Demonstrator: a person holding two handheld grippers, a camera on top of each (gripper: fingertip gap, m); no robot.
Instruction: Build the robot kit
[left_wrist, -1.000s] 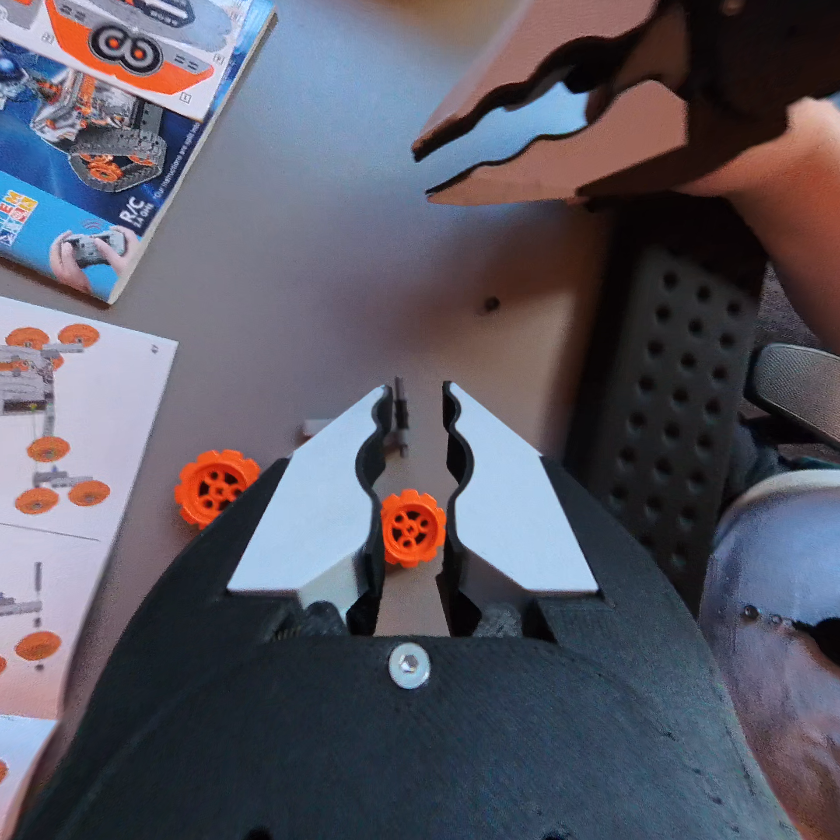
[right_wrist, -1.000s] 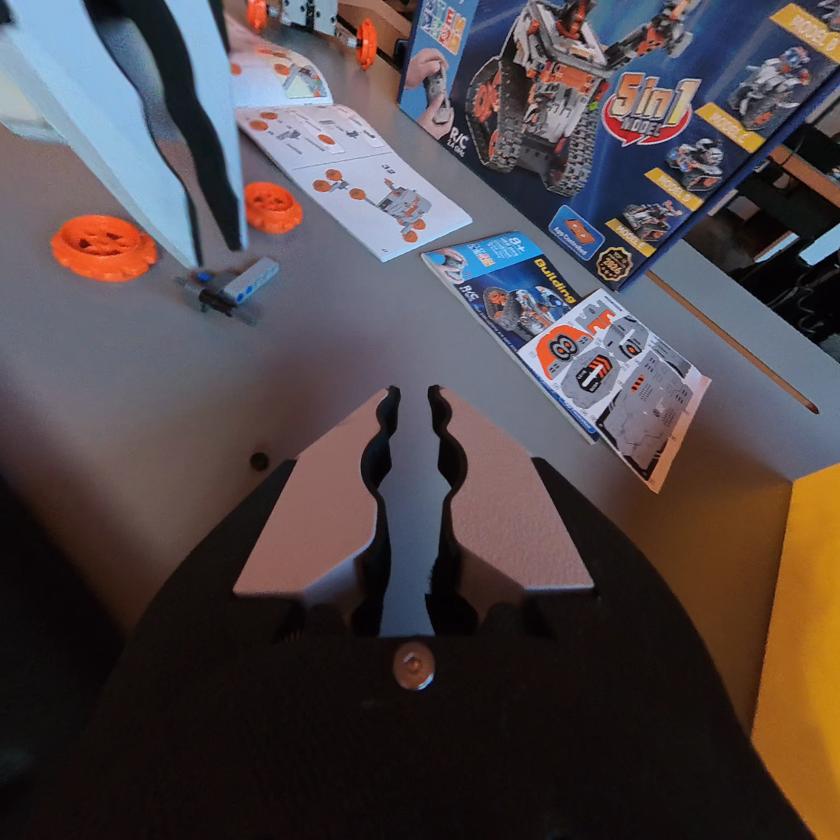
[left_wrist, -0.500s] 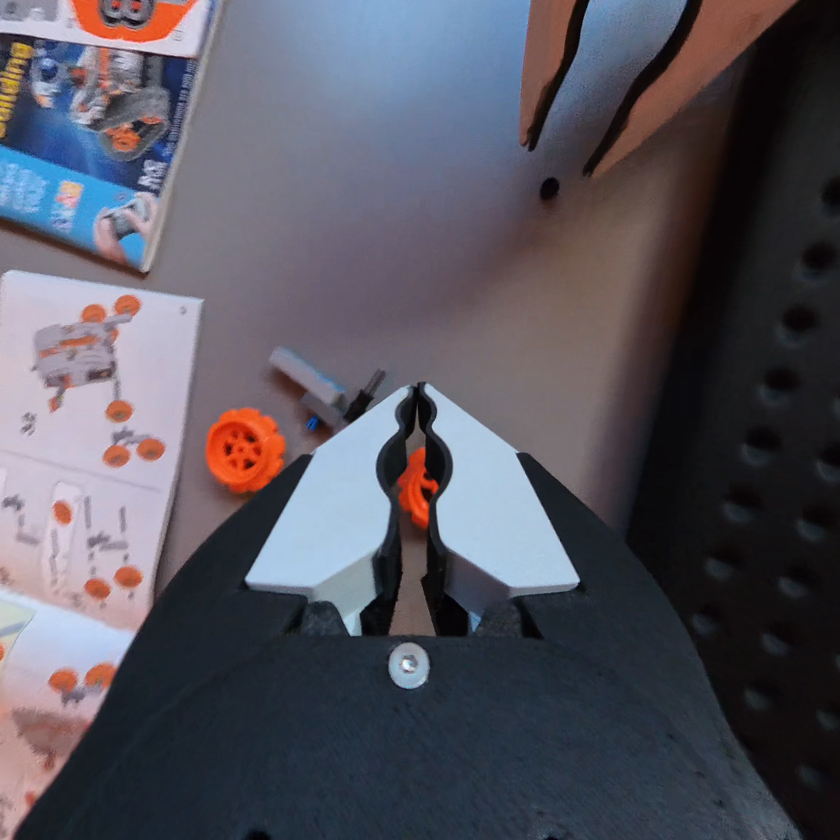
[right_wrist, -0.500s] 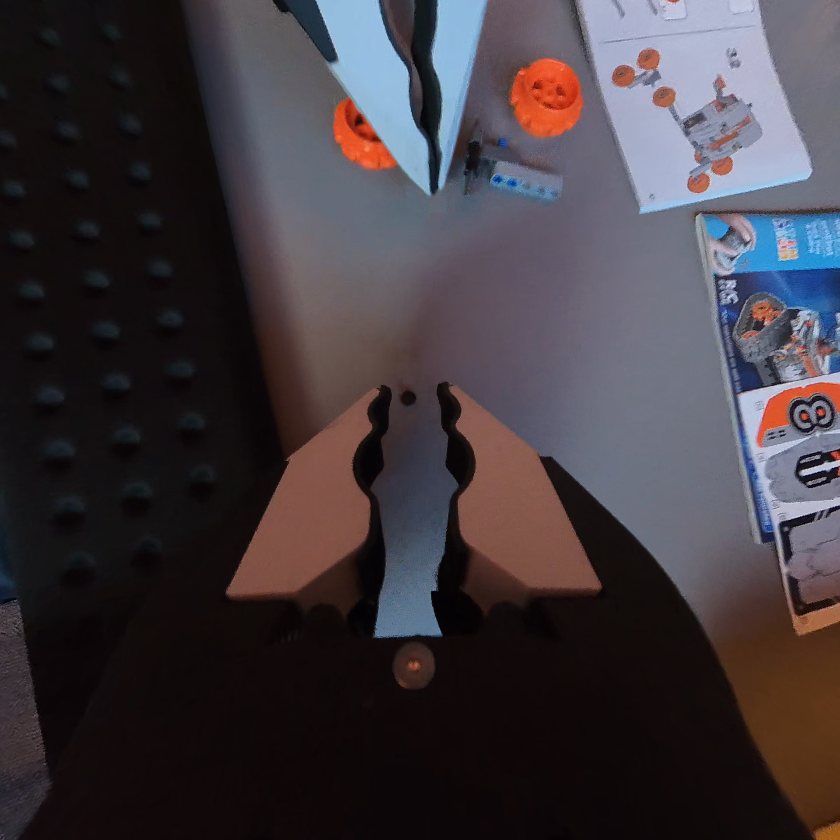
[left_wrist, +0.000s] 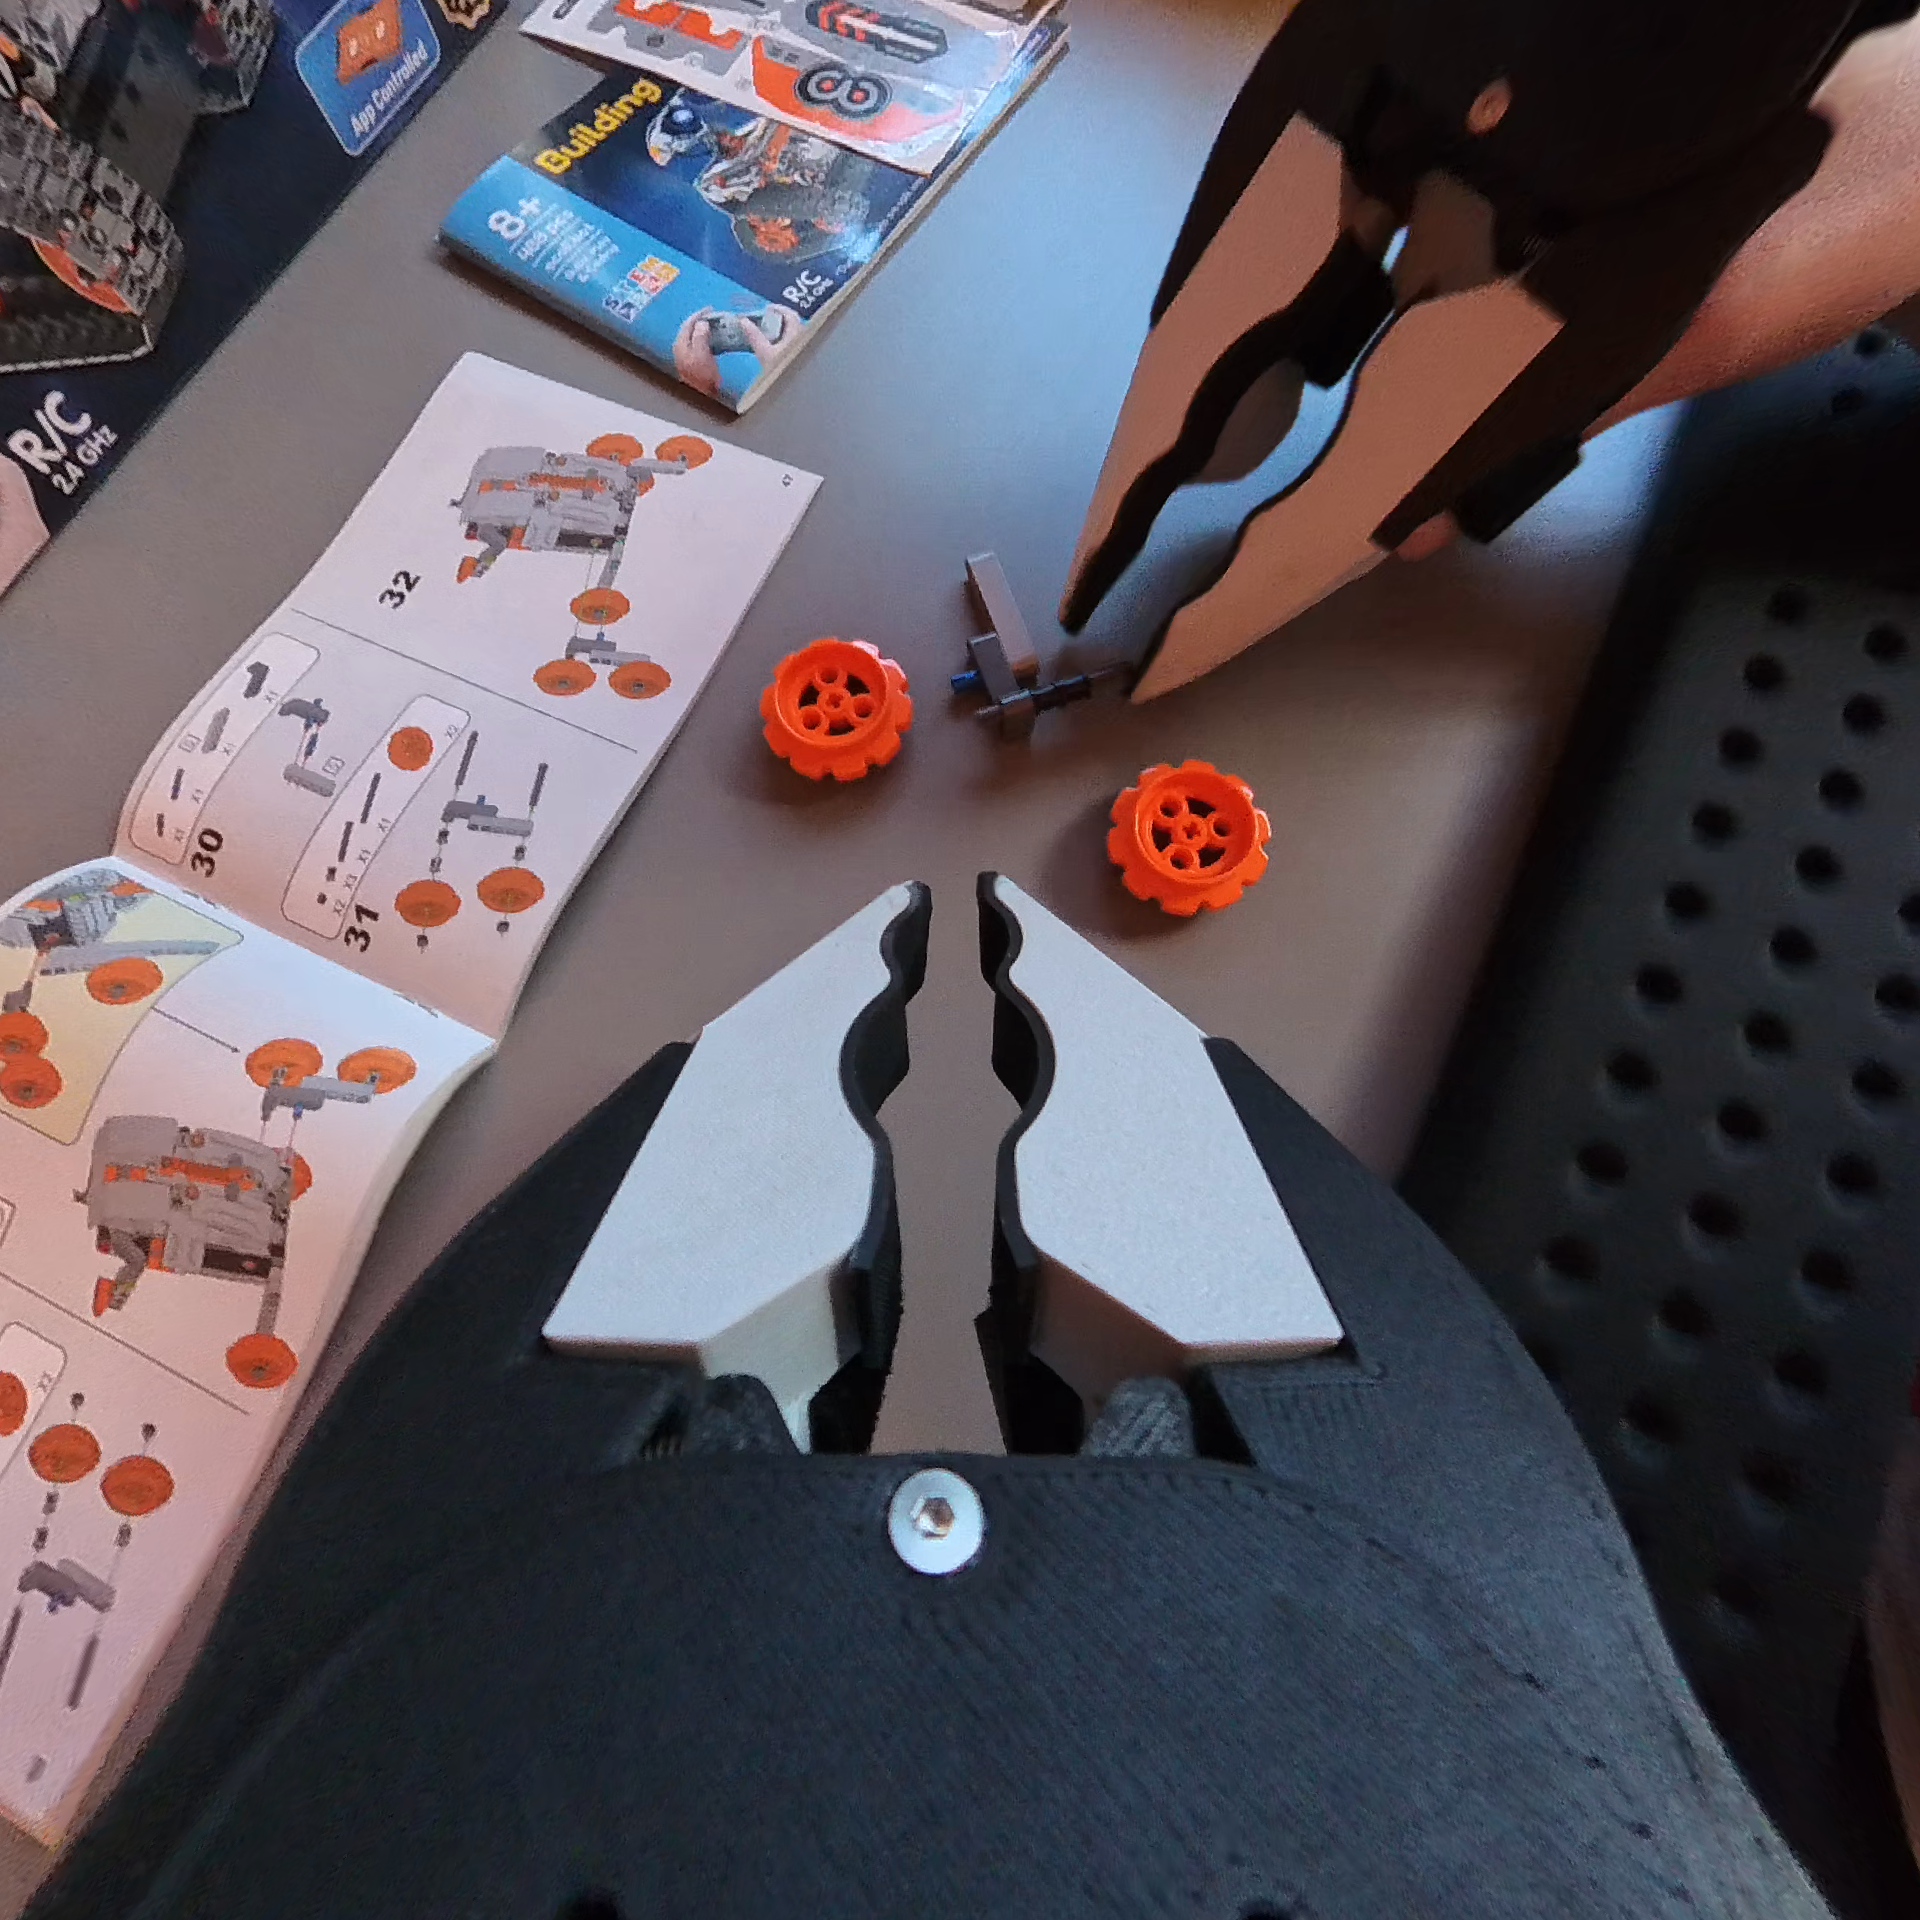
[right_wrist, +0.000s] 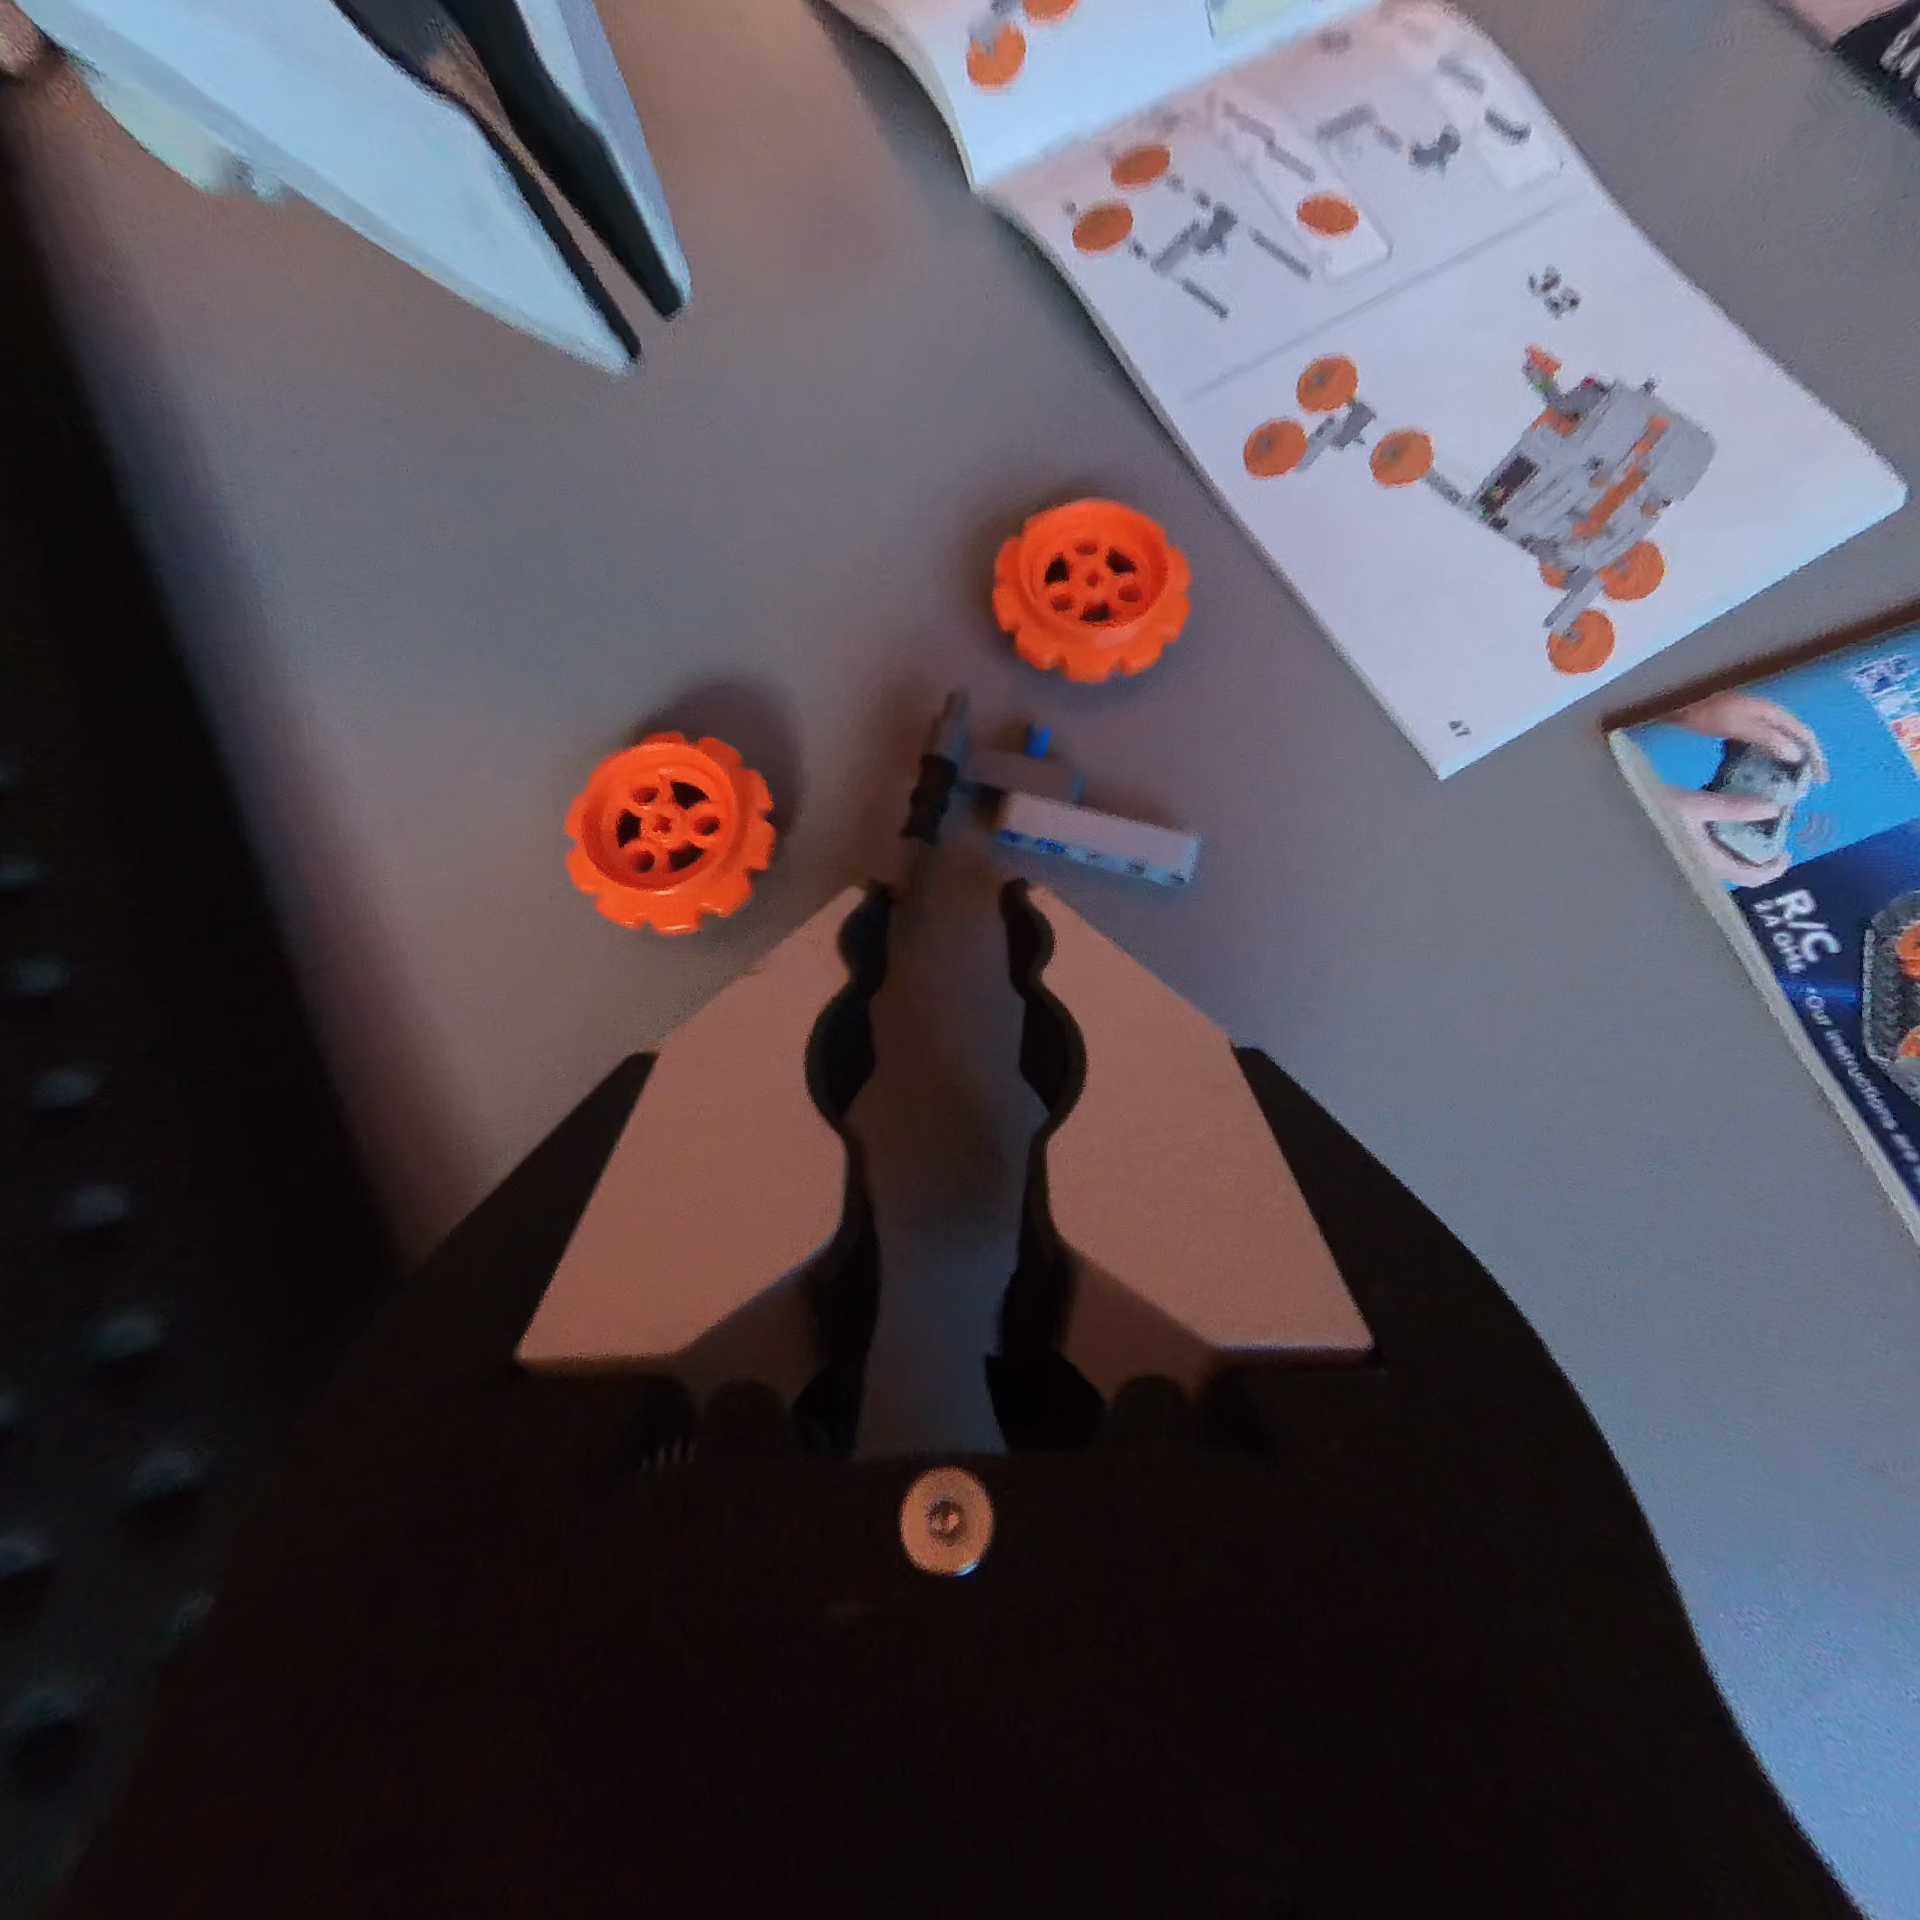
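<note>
The grey desk (left_wrist: 1039, 416) carried everything, with a dark perforated mat (left_wrist: 1714, 935) running along one edge. Farther in from that edge lay a toy kit's box (left_wrist: 156, 156), a blue booklet (left_wrist: 665, 229) and an open instruction manual (left_wrist: 499, 644), spread flat, probably so its pages could be read while working.

The left gripper (left_wrist: 954, 896) hung above bare desk, its jaws a narrow gap apart and holding nothing. The right gripper (right_wrist: 940, 896) was lowered to the desk with its jaws moderately parted, also empty, its tips straddling the thin dark axle end of a small grey beam-and-axle piece (right_wrist: 1049, 821); I could not tell whether they touched it.

Two orange wheels (left_wrist: 836, 709) (left_wrist: 1188, 837) lay flat near the mat edge, one on either side of that grey piece, likely laid out within easy reach. The wheel nearer the mat sat just ahead of the left gripper's tips and to one side, clear of them.
</note>
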